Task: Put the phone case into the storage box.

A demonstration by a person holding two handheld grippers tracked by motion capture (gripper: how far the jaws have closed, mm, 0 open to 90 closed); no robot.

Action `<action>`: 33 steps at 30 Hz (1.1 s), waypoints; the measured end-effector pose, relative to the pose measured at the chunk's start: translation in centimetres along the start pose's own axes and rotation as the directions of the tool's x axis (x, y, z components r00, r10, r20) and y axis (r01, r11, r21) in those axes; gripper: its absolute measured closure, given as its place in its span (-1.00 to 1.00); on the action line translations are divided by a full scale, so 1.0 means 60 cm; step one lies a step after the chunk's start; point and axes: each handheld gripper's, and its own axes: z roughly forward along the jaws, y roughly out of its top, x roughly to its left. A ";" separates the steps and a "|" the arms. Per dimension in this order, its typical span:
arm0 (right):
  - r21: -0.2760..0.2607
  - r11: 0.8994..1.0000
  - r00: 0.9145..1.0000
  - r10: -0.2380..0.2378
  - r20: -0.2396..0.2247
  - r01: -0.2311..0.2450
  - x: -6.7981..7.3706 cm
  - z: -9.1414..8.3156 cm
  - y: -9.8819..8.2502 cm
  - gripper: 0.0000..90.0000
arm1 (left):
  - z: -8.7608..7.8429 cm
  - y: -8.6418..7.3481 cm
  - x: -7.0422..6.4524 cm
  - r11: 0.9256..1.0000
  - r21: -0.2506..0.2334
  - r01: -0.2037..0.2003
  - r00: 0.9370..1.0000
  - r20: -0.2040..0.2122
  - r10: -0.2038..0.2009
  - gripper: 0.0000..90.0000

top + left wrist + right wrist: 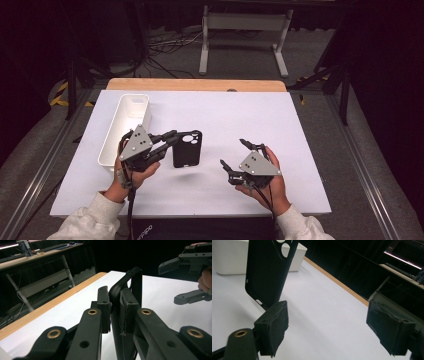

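The left gripper (170,137) is clenched on a black phone case (188,149). In the left gripper view the two jaws press on opposite faces of one edge of the phone case (135,282), which stands on edge between them, its rim rising past the jaw tips. In the high view the case is held above the white table (220,112), left of centre, with a soft shadow on the surface just below it. The camera cutouts face upward toward the far side of the case.

The right gripper (233,154) is released: its jaws stand wide apart with nothing between them. In the right gripper view the padded fingertips (274,326) are spread to either side, and the phone case (268,272) hangs ahead of the left one, apart from it, with the round cutouts at its top. The right gripper sits to the right of the case in the high view, near but not touching it, with its jaws directed toward the case.

A white rectangular bin (127,127) rests on the table at the left, just behind the left gripper. A wooden strip (197,85) borders the table's far edge.
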 end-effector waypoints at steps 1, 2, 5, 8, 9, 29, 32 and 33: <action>0.002 1.000 1.000 -0.002 0.000 0.002 0.000 -0.002 -0.003 -0.59 | 0.000 0.000 0.000 1.000 -0.004 0.003 1.000 -0.001 -0.003 0.80; -0.001 1.000 1.000 -0.003 0.000 0.003 -0.001 -0.004 -0.006 -0.59 | 0.000 0.000 0.000 1.000 -0.005 0.002 1.000 0.000 -0.002 0.80; 0.004 1.000 1.000 0.004 -0.001 -0.004 -0.002 -0.008 -0.013 -0.59 | -0.001 0.001 0.001 1.000 -0.010 0.001 1.000 -0.004 -0.001 0.80; 0.011 1.000 1.000 0.002 0.000 -0.002 -0.003 -0.010 -0.018 -0.60 | -0.003 0.001 0.002 1.000 -0.007 0.001 1.000 -0.002 -0.001 0.80; 0.010 1.000 1.000 0.006 0.000 -0.006 -0.003 -0.012 -0.022 -0.60 | -0.004 0.002 0.002 1.000 -0.008 -0.001 1.000 -0.003 0.001 0.80; 0.054 0.998 1.000 0.011 0.003 -0.011 -0.003 -0.029 -0.066 -0.73 | -0.011 0.010 0.009 1.000 -0.026 -0.014 1.000 -0.003 0.014 0.80; 0.051 0.999 1.000 0.011 -0.002 -0.011 -0.002 -0.032 -0.071 -0.73 | -0.012 0.012 0.012 0.999 -0.027 -0.018 1.000 -0.007 0.018 0.80; 0.054 0.999 1.000 0.011 -0.003 -0.011 -0.002 -0.033 -0.072 -0.73 | -0.013 0.013 0.013 0.999 -0.027 -0.019 1.000 -0.006 0.019 0.80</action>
